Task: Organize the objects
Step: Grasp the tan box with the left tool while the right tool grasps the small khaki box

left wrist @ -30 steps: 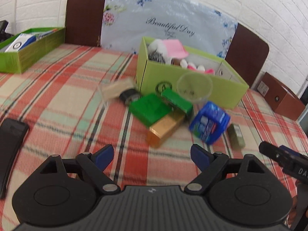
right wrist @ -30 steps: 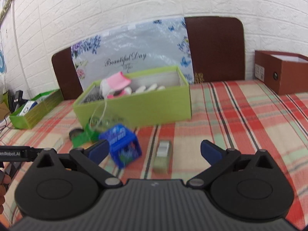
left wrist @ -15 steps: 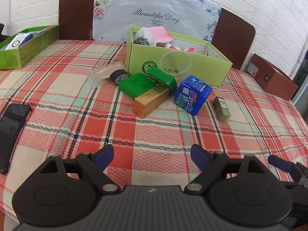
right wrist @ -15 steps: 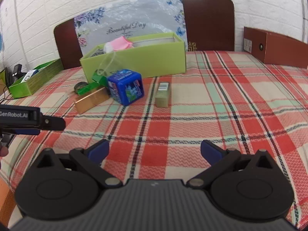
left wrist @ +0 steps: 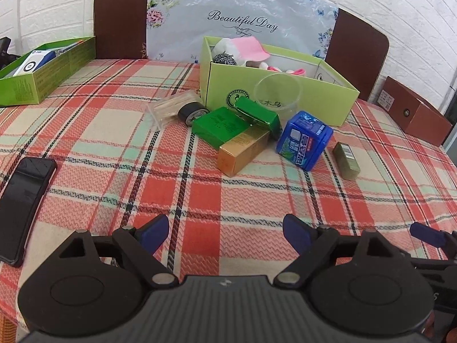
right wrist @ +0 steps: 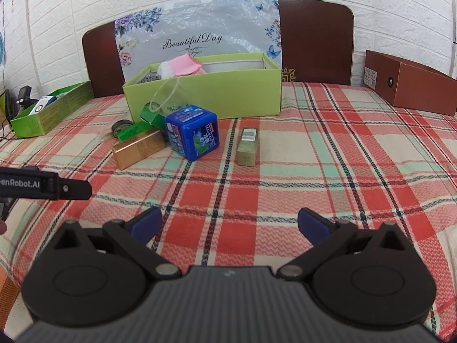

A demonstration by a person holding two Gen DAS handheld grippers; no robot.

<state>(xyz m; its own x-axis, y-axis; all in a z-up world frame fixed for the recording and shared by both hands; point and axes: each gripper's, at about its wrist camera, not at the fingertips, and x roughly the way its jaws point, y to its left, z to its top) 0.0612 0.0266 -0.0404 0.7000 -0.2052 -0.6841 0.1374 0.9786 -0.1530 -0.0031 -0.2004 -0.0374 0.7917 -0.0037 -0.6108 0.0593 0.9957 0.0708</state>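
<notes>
Both grippers hang low over the near edge of the plaid tablecloth [left wrist: 85, 131], each with its blue-tipped jaws spread wide and nothing between them. The left gripper [left wrist: 225, 233] looks toward the green open box [left wrist: 285, 97], and the loose items lie in a cluster just in front of that box's near wall: a dark tape roll [left wrist: 192, 112] and a clear plastic case [left wrist: 171, 108] to the left, two green packets [left wrist: 228, 123] leaning on a gold carton [left wrist: 242, 151], a clear round lid [left wrist: 278, 93] propped against the wall, and the blue mint tub [left wrist: 304, 140] to the right.

Farthest right from the box's front stands apart the small olive box [right wrist: 248, 145]. For the right gripper [right wrist: 230, 224] this is the piece dead ahead: it lies well forward of the open jaws, with bare cloth between, its long axis pointing almost straight away from the tool toward the green open box. The fingers straddle its narrow width as they stand, so a straight advance would probably suit, with no turn of the wrist. The right gripper seems the nearer one; the left is better placed for the gold carton, which lies skewed to its line.

A black phone [left wrist: 25, 200] rests far left of the box, near the edge.
</notes>
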